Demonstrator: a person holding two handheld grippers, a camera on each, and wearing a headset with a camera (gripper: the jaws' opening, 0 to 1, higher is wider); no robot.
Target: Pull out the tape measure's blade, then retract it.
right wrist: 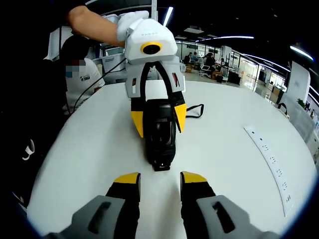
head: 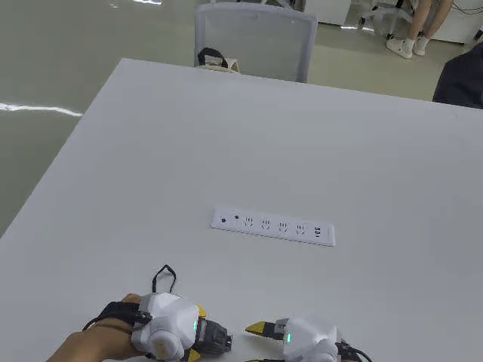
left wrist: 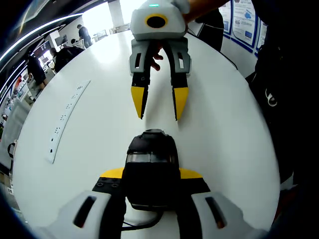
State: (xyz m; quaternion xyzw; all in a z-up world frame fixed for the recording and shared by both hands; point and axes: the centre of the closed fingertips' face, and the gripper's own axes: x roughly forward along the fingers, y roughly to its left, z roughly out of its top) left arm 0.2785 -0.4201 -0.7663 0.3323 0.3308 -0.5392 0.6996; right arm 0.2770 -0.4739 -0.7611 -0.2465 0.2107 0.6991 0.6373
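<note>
Left gripper (left wrist: 152, 173) clamps black plastic tape measure (left wrist: 151, 149)
Right gripper (right wrist: 158, 178) faces it, jaws apart, over white table (head: 226, 151)

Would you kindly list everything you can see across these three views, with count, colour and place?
table: one, white, carries everything below
power strip: one, white, flat near the table's middle
tape measure: one, black, between the left gripper's fingers, blade not pulled out
strap: one, black loop, on the table behind the tape measure
chair: one, grey, at the table's far edge
bystander's legs: one pair, white shoes, far right on the floor
left gripper: one, white with yellow fingers, shut on the tape measure
right gripper: one, white with yellow fingers, open, facing the tape measure
hand: one, holding the left gripper
</note>
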